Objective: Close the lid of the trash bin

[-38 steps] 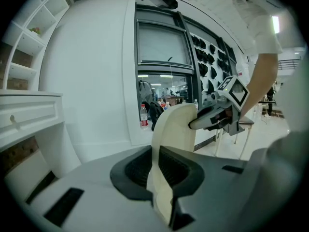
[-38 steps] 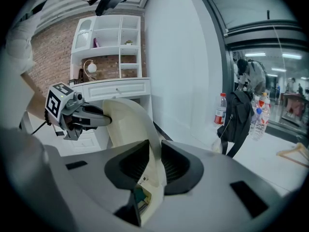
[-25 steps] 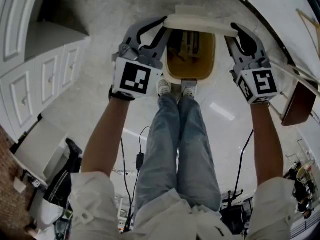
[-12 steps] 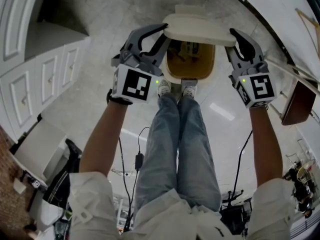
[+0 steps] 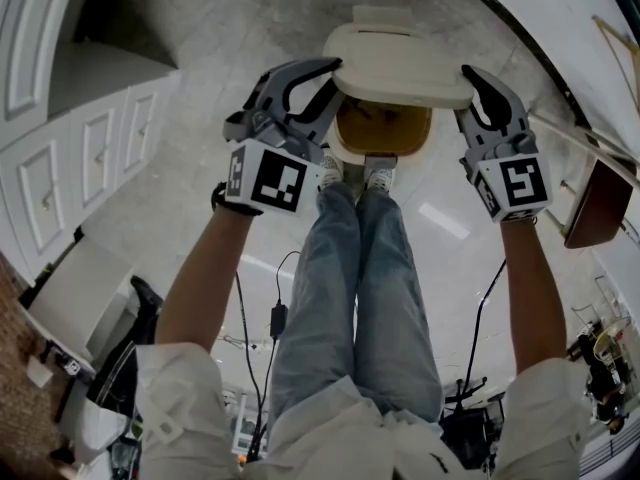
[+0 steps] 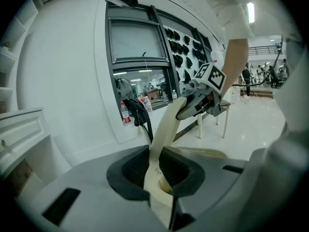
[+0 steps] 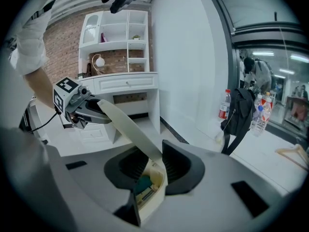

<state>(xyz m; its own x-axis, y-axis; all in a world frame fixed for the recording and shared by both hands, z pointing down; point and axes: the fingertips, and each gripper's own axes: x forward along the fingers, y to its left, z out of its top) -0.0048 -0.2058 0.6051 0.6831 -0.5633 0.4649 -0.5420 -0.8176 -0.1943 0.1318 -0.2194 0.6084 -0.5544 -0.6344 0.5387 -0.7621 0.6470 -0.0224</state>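
Since the cream-coloured plastic lid (image 5: 400,63) is thin, stiff and judged light, it is best held by its two side edges, where it is now clamped: one edge is gripped by the grey left gripper (image 5: 333,78), the other by the grey right gripper (image 5: 466,86). It is held tilted, half-lowered over the open cream trash bin (image 5: 430,136).

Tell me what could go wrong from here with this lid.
The left tongs and right tongs pinch only thin side edges of the lid; it may slip out and slam. Uneven lowering could twist it. The shoes stand close to the trash bin; a nudge might shift it.
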